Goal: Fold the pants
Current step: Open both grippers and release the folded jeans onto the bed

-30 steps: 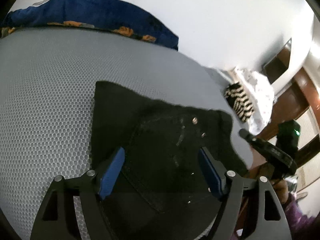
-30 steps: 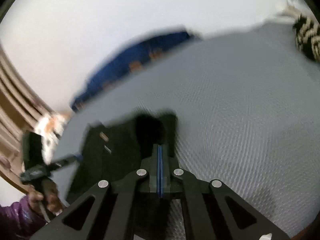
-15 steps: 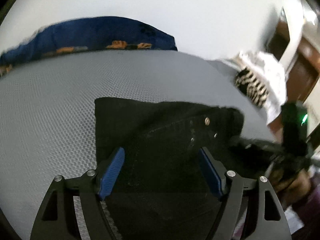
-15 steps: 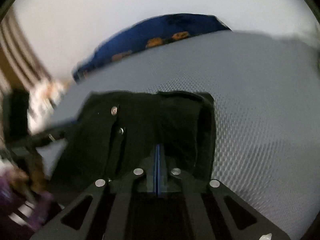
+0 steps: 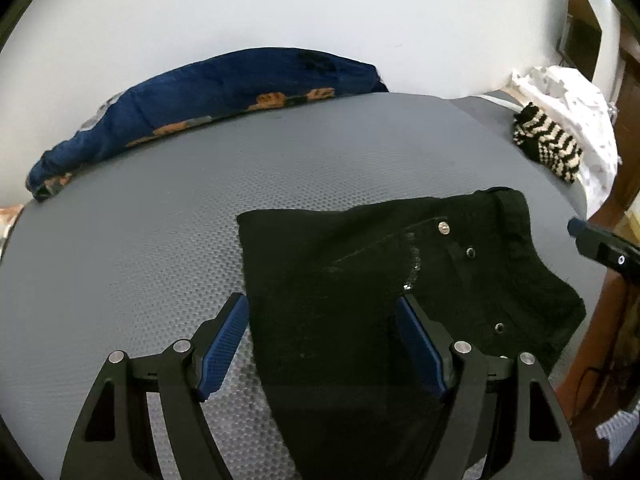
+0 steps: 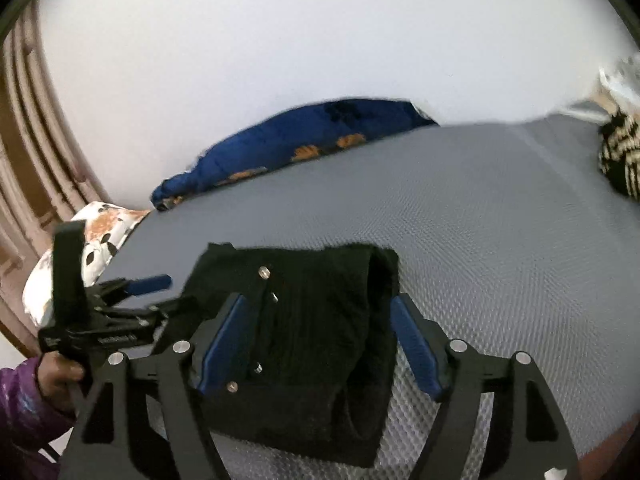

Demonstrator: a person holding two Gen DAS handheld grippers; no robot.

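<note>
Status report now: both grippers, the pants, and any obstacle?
Left gripper open, right gripper open, neither gripping. Black pants folded, lying on grey mattress. Nothing in the way.

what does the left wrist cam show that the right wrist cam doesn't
Only the left wrist view shows the white dotted cloth beyond the striped item, and the brown wooden furniture at the far right.

Only the right wrist view shows the floral pillow, the person's hand and purple sleeve.

Both show the folded black pants, grey mattress, blue blanket, striped item, and an open hand-held gripper.
</note>
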